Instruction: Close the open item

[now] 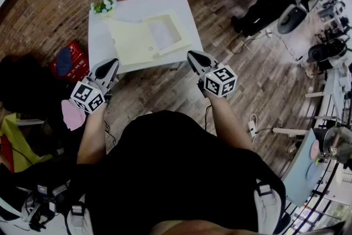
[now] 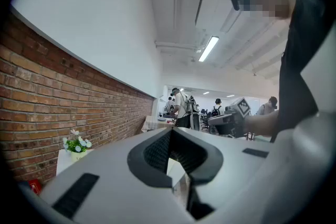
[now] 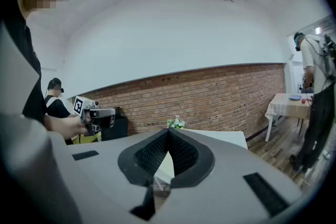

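Observation:
A pale yellow box [image 1: 164, 33] lies open on the white table [image 1: 151, 6], its lid [image 1: 131, 42] folded flat to the left. Both grippers hover in front of the table's near edge, apart from the box. My left gripper [image 1: 112, 63] is shut with nothing in it, its tips pointing at the table's left front corner. The right gripper [image 1: 193, 54] is also shut and empty, close to the right front corner. In the left gripper view the jaws [image 2: 170, 130] meet at their tips; the right gripper view shows the same [image 3: 168, 131].
A small pot of flowers [image 1: 103, 4] stands on the table's far left corner, by the brick wall. A red bag [image 1: 68, 61] sits on the floor to the left. A seated person [image 1: 273, 0] and desks are at the far right. A power strip [image 1: 253, 127] lies on the floor.

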### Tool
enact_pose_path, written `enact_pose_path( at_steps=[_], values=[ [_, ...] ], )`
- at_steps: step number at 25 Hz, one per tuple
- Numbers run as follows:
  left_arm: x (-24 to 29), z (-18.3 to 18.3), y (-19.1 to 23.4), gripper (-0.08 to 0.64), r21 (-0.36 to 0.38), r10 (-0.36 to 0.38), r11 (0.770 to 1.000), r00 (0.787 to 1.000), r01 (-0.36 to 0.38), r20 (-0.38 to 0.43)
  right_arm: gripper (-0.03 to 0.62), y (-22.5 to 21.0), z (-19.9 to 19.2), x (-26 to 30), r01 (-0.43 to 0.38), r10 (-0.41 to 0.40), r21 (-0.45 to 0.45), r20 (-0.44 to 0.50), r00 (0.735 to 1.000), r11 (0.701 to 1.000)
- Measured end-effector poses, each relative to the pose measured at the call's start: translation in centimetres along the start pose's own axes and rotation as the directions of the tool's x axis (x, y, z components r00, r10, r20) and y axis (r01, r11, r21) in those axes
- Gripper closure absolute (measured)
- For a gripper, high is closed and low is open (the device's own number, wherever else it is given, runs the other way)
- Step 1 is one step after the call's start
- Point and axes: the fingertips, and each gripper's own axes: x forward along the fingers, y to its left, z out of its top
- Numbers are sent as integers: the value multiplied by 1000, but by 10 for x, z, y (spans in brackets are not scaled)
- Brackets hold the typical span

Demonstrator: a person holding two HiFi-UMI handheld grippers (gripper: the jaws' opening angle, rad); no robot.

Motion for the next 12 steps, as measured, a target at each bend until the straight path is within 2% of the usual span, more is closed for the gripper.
enact_pose_path(
  at_steps=[12],
  values=[
    [-12, -6, 21, 551, -27, -21, 999, 999, 20, -30, 572, 9, 9, 13, 30, -31, 11, 8, 1000, 999]
  ],
)
